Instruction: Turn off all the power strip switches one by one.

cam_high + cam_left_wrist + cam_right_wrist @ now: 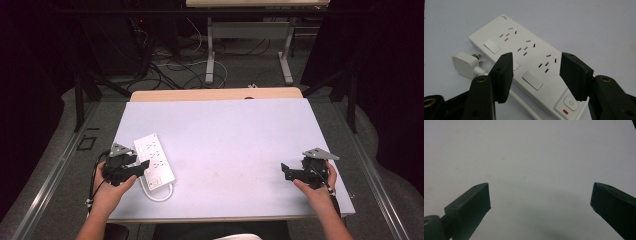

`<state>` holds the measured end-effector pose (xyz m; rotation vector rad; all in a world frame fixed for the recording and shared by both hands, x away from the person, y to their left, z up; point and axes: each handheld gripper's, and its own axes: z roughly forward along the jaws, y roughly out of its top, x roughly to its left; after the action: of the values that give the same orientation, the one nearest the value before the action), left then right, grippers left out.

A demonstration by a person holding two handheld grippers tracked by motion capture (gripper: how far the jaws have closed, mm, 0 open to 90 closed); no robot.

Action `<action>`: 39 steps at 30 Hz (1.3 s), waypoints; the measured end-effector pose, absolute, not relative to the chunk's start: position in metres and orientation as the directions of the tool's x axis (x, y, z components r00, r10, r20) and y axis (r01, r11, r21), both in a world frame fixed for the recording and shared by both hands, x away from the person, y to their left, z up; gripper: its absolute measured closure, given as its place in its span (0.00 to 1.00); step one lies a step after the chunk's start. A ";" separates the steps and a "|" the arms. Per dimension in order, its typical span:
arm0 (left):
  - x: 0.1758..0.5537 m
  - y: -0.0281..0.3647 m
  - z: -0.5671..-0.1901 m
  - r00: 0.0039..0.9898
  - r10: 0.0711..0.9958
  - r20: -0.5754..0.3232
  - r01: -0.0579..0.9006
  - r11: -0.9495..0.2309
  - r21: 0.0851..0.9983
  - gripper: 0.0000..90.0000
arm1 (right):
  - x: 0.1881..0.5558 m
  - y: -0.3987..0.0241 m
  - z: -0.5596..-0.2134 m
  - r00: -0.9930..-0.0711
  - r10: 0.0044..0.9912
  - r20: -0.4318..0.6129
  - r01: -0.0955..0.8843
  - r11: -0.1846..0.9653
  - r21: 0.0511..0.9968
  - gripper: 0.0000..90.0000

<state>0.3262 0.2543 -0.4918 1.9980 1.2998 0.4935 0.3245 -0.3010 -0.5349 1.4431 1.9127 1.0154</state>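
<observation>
Power strip (pixel 529 65): lying flat on the desk (pixel 240 140) near its left front, cord and plug (pixel 465 64) beside it.
Handling: I am judging it rigid, light, smooth-cased and slippery; taking it across the narrow width suits best.
Left gripper (pixel 536 68): I am holding my jaws half open over the strip, pads not pressing.
Right gripper (pixel 540 200): my jaws are standing wide apart, holding nothing, over bare desk.

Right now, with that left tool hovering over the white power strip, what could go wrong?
The left tool is open above the power strip; closing there, a jaw might press one of the switches or the power button. The strip lies near the table's front edge, so a nudge could slide it off. Its cable and plug lie loose and might snag.
</observation>
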 end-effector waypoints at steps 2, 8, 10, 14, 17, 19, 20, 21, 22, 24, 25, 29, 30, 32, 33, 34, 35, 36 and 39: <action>0.326 0.253 -0.492 0.426 0.902 -0.072 0.648 -0.249 0.720 0.53 | 0.324 -0.301 -0.535 -0.284 0.958 0.028 0.560 0.142 0.816 0.02; 0.324 0.249 -0.491 0.440 0.893 -0.095 0.669 -0.255 0.698 0.65 | 0.325 -0.301 -0.536 -0.286 0.958 0.027 0.561 0.145 0.815 0.02; 0.323 0.247 -0.491 0.449 0.888 -0.103 0.677 -0.263 0.687 0.68 | 0.325 -0.301 -0.536 -0.289 0.957 0.033 0.564 0.143 0.813 0.02; 0.323 0.246 -0.491 0.472 0.878 -0.078 0.680 -0.306 0.666 0.74 | 0.325 -0.301 -0.536 -0.288 0.957 0.036 0.566 0.139 0.813 0.02; 0.321 0.244 -0.491 0.470 0.879 -0.084 0.691 -0.307 0.655 0.80 | 0.325 -0.301 -0.537 -0.291 0.956 0.032 0.564 0.145 0.813 0.02; 0.320 0.243 -0.490 0.476 0.875 -0.083 0.689 -0.312 0.654 0.85 | 0.325 -0.300 -0.537 -0.287 0.957 0.036 0.566 0.139 0.812 0.02; 0.319 0.243 -0.489 0.480 0.874 -0.072 0.684 -0.322 0.654 0.89 | 0.325 -0.300 -0.537 -0.283 0.958 0.035 0.565 0.137 0.813 0.02; 0.318 0.242 -0.489 0.481 0.873 -0.082 0.688 -0.318 0.652 0.89 | 0.325 -0.299 -0.537 -0.283 0.958 0.035 0.566 0.138 0.813 0.02; 0.317 0.241 -0.489 0.480 0.874 -0.078 0.688 -0.320 0.652 0.90 | 0.325 -0.300 -0.537 -0.284 0.958 0.034 0.566 0.139 0.813 0.02; 0.315 0.240 -0.489 0.486 0.872 -0.060 0.679 -0.334 0.654 0.94 | 0.325 -0.301 -0.537 -0.290 0.956 0.030 0.569 0.147 0.809 0.02; 0.314 0.241 -0.489 0.490 0.871 -0.046 0.681 -0.349 0.645 0.95 | 0.325 -0.301 -0.537 -0.291 0.956 0.034 0.567 0.144 0.811 0.02; 0.312 0.238 -0.490 0.494 0.869 -0.037 0.681 -0.360 0.638 1.00 | 0.325 -0.301 -0.538 -0.287 0.957 0.039 0.574 0.139 0.807 0.02; 0.311 0.238 -0.490 0.494 0.869 -0.033 0.681 -0.364 0.635 1.00 | 0.325 -0.301 -0.538 -0.287 0.957 0.039 0.574 0.139 0.807 0.02; 0.311 0.237 -0.492 0.493 0.869 -0.040 0.686 -0.360 0.633 1.00 | 0.325 -0.301 -0.537 -0.289 0.957 0.036 0.572 0.143 0.807 0.02; 0.311 0.237 -0.492 0.496 0.867 -0.040 0.689 -0.365 0.625 1.00 | 0.325 -0.301 -0.537 -0.291 0.956 0.028 0.570 0.150 0.807 0.02; 0.311 0.236 -0.493 0.497 0.867 -0.042 0.691 -0.366 0.624 1.00 | 0.325 -0.301 -0.537 -0.291 0.956 0.029 0.570 0.149 0.808 0.02; 0.311 0.236 -0.494 0.499 0.866 -0.038 0.691 -0.371 0.621 1.00 | 0.325 -0.300 -0.538 -0.287 0.958 0.027 0.567 0.147 0.810 0.02; 0.312 0.235 -0.495 0.501 0.865 -0.035 0.687 -0.373 0.624 1.00 | 0.325 -0.300 -0.538 -0.287 0.958 0.027 0.567 0.147 0.810 0.02; 0.313 0.234 -0.497 0.509 0.860 -0.044 0.699 -0.382 0.604 1.00 | 0.325 -0.300 -0.538 -0.288 0.957 0.027 0.570 0.149 0.808 0.02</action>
<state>0.3132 0.2341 -0.4969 2.1890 1.2698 0.3732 0.3253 -0.3003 -0.5377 1.4524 1.9267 1.0044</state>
